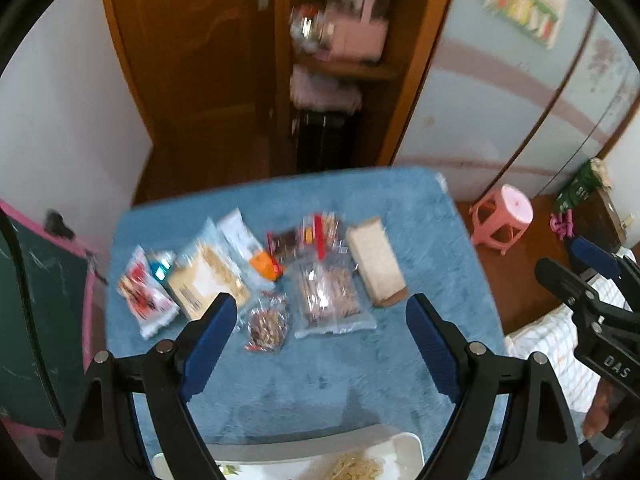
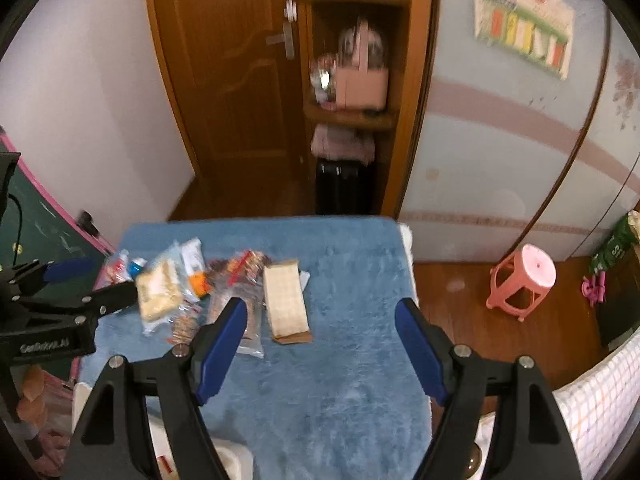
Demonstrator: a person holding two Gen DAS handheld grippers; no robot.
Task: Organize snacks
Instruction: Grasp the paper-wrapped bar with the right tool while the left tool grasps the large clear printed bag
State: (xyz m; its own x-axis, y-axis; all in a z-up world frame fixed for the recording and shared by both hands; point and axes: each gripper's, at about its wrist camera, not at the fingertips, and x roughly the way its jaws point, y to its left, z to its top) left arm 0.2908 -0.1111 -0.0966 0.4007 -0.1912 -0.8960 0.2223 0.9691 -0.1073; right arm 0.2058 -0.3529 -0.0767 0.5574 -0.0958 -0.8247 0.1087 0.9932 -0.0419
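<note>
Your snack packets point(image 1: 256, 276) lie clustered on the blue-covered surface point(image 1: 420, 216), just ahead of your left tool point(image 1: 322, 316) and ahead-left of your right tool point(image 2: 320, 320). Both tools gape released, grasping nothing. A white tray point(image 1: 400, 446) sits below the left tool.

Both grippers spread wide, holding nothing

The left gripper point(image 1: 322, 336) and the right gripper point(image 2: 322, 338) tilt steeply downward side by side, blue-padded fingers point(image 1: 212, 344) parted with nothing between them. The left one hangs over the counter's point(image 2: 340, 392) near-left part, the right toward its near-right edge.
</note>
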